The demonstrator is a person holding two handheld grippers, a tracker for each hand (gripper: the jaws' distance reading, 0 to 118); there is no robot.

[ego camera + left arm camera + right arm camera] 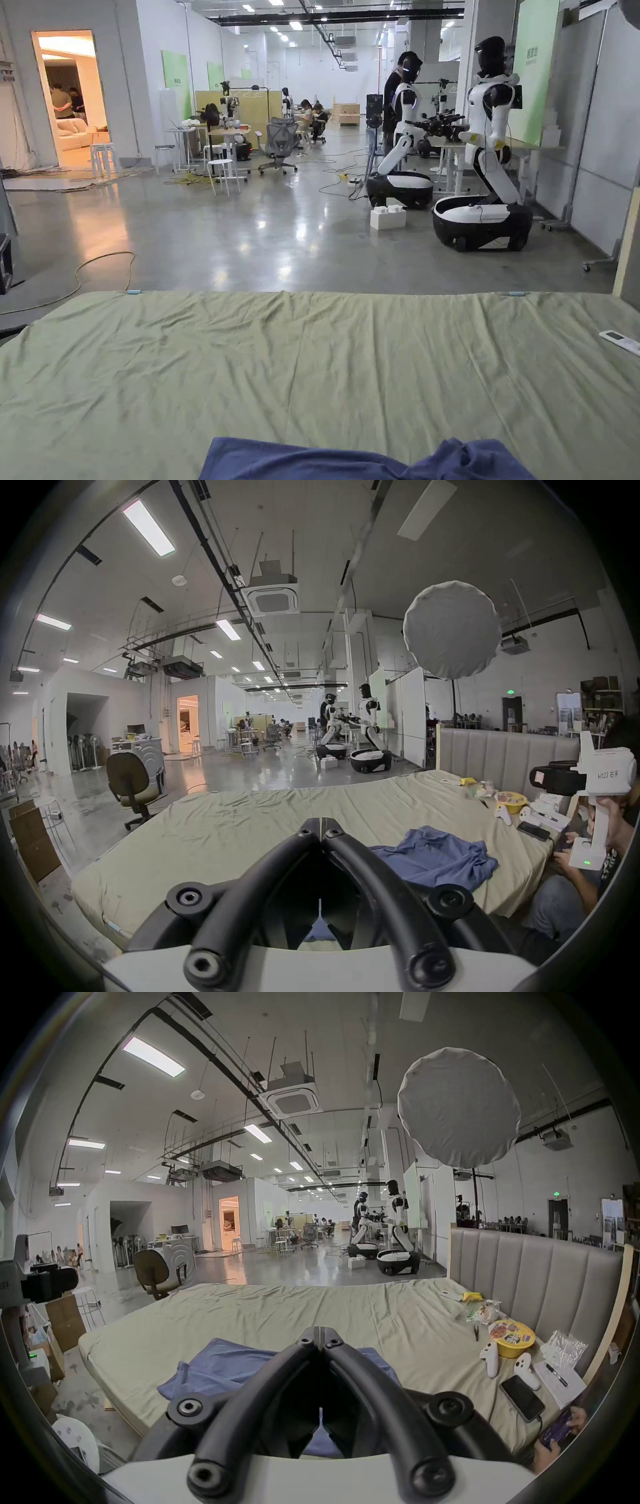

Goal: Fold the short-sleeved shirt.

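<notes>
The left gripper (320, 821) hangs above the near edge of the bed with its black jaws pressed tip to tip on nothing; the right gripper (320, 1330) is likewise clenched and empty. A white housing on the right gripper, seen from the left gripper view, carries dark writing. The blue short-sleeved shirt (436, 856) lies crumpled on the pale green sheet (325, 369) at the near side of the bed, apart from both grippers. Farther toward the padded headboard (540, 1286) lie a black phone (522, 1398), two white controllers (489, 1359), a pen on paper and a yellow noodle bowl (512, 1338) whose printed lid is too small to make out. Beyond the bed, two white-and-black humanoid robots (490, 150) stand on the shiny floor, with an office chair (133, 788) off to the left.
</notes>
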